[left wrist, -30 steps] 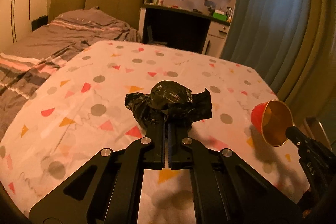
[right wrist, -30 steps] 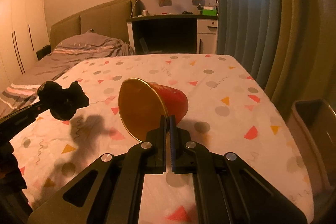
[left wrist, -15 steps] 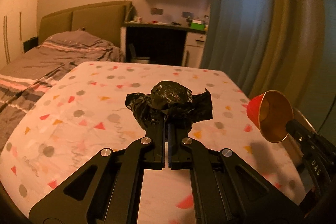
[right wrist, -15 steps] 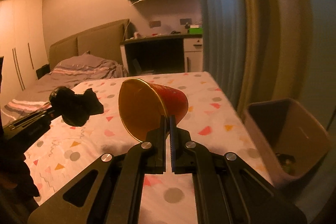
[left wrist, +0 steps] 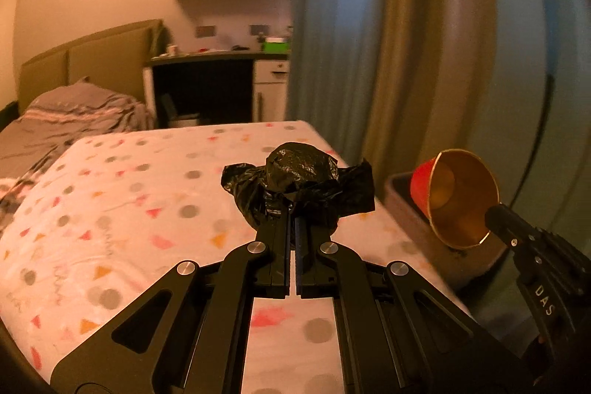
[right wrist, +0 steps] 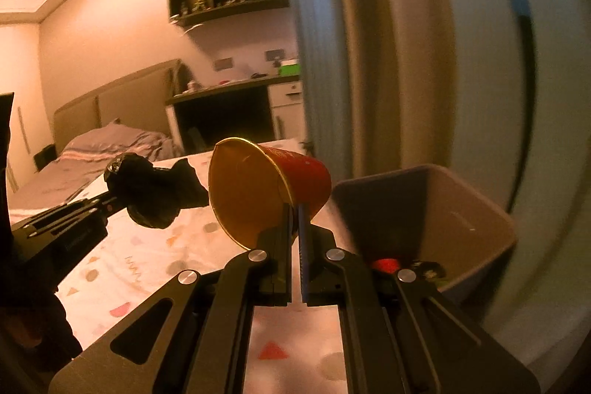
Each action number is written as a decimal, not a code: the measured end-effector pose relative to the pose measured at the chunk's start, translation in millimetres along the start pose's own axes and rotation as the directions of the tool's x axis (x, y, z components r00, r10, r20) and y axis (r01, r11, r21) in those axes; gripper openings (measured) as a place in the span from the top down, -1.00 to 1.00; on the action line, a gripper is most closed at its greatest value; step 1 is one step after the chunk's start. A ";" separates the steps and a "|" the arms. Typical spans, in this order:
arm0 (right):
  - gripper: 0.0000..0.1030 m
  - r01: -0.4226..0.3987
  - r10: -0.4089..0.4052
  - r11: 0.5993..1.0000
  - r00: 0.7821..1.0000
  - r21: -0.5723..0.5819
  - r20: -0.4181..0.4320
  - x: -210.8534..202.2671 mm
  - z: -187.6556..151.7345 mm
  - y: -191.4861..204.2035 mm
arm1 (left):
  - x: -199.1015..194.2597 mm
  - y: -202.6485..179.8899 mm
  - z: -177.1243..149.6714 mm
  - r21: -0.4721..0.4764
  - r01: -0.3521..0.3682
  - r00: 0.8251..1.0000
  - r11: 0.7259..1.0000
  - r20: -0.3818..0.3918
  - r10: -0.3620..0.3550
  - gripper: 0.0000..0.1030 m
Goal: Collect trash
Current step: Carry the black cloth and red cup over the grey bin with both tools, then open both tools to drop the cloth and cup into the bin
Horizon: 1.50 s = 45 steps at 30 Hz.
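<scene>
Red cup (right wrist: pixel 295 178) pinched at rim by right gripper (right wrist: pixel 294 209), held on its side above table edge | bin (right wrist: pixel 461 205) at 3 o'clock of cup, contents blurred, possibly trash | crumpled black bag (left wrist: pixel 299 185) clamped in left gripper (left wrist: pixel 294 220), at 9 o'clock of cup, over patterned tablecloth (left wrist: pixel 110 209).

Dim amber indoor light, motion-blurred background, strong fisheye edges.

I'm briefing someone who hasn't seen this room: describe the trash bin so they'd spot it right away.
Start at the table with the confetti-patterned cloth, then go to its right edge, towards the curtains. The bin stands there below table height: a brownish, open-topped, squarish tub, the only container around, with a red scrap already inside.
</scene>
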State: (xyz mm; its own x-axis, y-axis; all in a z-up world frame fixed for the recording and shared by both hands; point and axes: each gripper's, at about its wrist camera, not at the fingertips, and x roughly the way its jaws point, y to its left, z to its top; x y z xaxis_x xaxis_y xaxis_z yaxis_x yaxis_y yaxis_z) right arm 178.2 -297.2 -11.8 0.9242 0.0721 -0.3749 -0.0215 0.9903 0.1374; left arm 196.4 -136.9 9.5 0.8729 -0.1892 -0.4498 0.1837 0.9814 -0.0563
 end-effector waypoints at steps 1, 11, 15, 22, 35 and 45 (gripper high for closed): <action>0.93 0.012 -0.012 1.000 1.000 0.009 0.004 -2.4 -0.8 -8.1 | 2.9 -6.6 0.4 0.009 0.012 1.000 1.000 0.001 -0.012 0.99; 0.93 0.173 -0.174 0.983 0.985 0.054 0.018 -3.8 -6.3 -73.9 | 40.3 -84.6 1.9 0.074 0.160 0.987 0.984 -0.013 -0.159 0.99; 0.93 0.220 -0.221 0.972 0.975 0.079 0.002 1.5 -9.5 -101.2 | 60.2 -110.1 -2.1 0.098 0.204 0.979 0.974 -0.028 -0.203 0.99; 0.93 0.255 -0.251 0.961 0.967 0.111 -0.049 21.5 -17.7 -128.0 | 94.0 -136.4 -11.1 0.108 0.253 0.966 0.961 -0.072 -0.247 0.99; 0.93 0.273 -0.263 0.958 0.959 0.089 -0.109 47.6 -23.9 -138.9 | 126.2 -165.8 -28.2 0.128 0.302 0.947 0.945 -0.155 -0.282 0.98; 0.92 0.269 -0.256 0.959 0.956 0.083 -0.142 60.2 -25.9 -147.6 | 137.1 -168.5 -35.0 0.120 0.330 0.932 0.936 -0.197 -0.303 0.55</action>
State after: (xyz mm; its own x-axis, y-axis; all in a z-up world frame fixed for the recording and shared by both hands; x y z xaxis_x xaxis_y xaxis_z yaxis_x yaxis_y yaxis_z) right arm 227.1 -435.9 -78.3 0.8353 -0.1678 -0.5235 0.2598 0.9597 0.1070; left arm 269.3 -327.0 -73.9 0.6690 -0.4671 -0.5782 0.5143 0.8525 -0.0936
